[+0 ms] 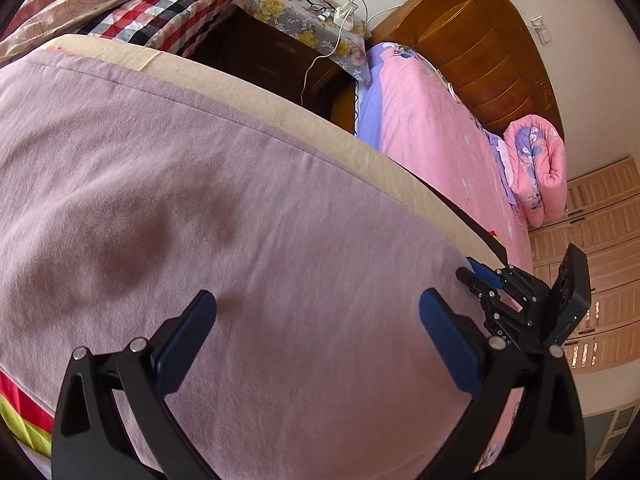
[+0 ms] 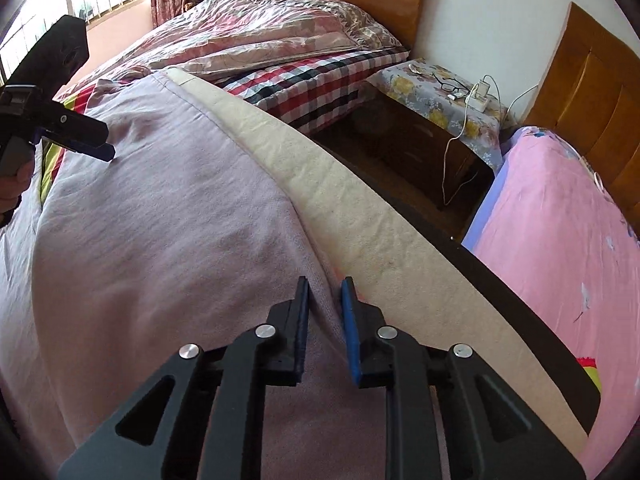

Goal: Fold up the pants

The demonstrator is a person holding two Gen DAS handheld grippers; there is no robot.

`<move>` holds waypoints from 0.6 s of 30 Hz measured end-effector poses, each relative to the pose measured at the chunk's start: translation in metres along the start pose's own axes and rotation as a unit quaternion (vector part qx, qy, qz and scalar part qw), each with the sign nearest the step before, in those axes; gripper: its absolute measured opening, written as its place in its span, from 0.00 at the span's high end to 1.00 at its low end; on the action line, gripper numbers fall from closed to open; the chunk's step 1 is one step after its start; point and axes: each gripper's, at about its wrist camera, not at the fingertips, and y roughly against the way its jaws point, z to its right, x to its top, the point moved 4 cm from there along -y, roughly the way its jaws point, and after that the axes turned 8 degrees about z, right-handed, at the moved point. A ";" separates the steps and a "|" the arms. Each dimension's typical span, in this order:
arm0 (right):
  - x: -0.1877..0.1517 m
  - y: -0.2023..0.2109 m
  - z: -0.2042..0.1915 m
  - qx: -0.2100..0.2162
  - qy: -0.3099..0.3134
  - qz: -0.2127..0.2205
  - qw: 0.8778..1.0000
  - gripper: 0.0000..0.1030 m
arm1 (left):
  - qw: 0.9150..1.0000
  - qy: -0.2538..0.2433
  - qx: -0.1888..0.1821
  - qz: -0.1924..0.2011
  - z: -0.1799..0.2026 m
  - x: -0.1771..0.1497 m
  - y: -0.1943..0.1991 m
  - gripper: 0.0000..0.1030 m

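The pale lilac pants lie spread flat over a cream pad on a table. My left gripper is wide open just above the cloth, holding nothing. My right gripper has its jaws nearly together around a raised ridge of the pants' edge, next to the cream pad. The right gripper also shows in the left wrist view, at the pants' right edge. The left gripper shows in the right wrist view, over the far left of the pants.
A striped red and yellow cloth lies under the pants at the left. Beyond the table edge stand a dark nightstand with a floral cover, glasses and a charger, a checked bed and a pink bed.
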 end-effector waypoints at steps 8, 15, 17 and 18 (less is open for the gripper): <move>-0.038 0.157 -0.140 -0.093 0.091 0.120 0.984 0.96 | 0.997 -0.008 -0.019 0.069 -0.007 -0.040 0.094 0.02; -0.161 0.198 -0.229 -0.086 -0.138 0.104 0.981 0.91 | 0.997 -0.047 -0.011 0.065 -0.034 -0.132 0.140 0.01; -0.184 0.199 -0.223 -0.065 -0.245 0.091 0.963 0.61 | 0.998 -0.042 -0.006 0.050 -0.046 -0.146 0.137 0.01; -0.195 0.206 -0.214 -0.067 -0.292 0.095 0.949 0.29 | 0.998 -0.037 -0.009 0.046 -0.051 -0.150 0.137 0.02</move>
